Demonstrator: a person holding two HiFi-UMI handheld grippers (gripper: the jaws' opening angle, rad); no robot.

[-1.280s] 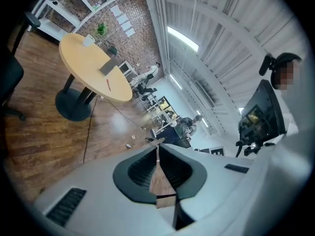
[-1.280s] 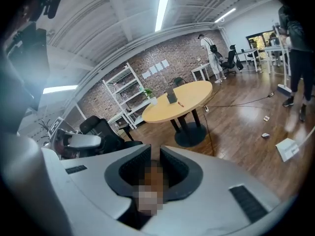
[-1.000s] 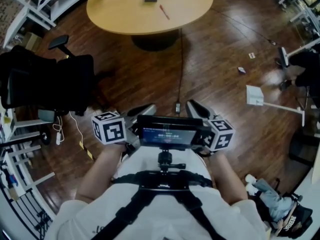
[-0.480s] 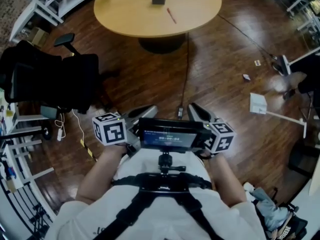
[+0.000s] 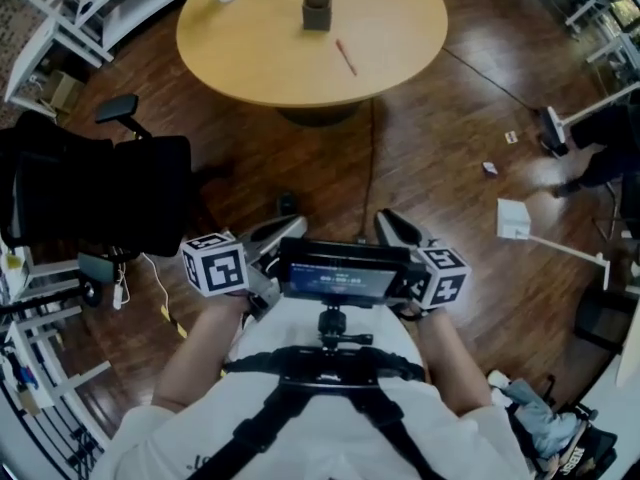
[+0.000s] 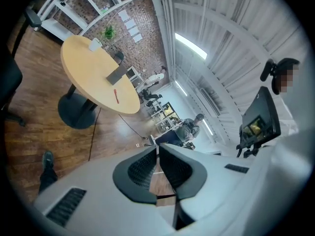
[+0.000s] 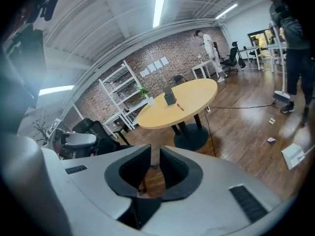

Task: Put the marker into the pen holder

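A black office chair [image 5: 100, 188] stands near the round wooden table [image 5: 250, 48].

Head view: dim, muted colour. Strong fisheye bend, dark corners. Table [image 5: 400, 48] evenly lit, with dark shadow pooled round its base. Floor [image 5: 440, 168] shows soft sheen, brightest at right. Screen [image 5: 335, 276] glows faint blue.

Left gripper view: round black vignette. Strip light [image 6: 191, 45] blown out, haze spreading over ceiling. Near foreground soft.

Right gripper view: brighter. Ceiling tube [image 7: 158, 1] glaring, second glare patch at left edge. Floor reflective, rim smeared.
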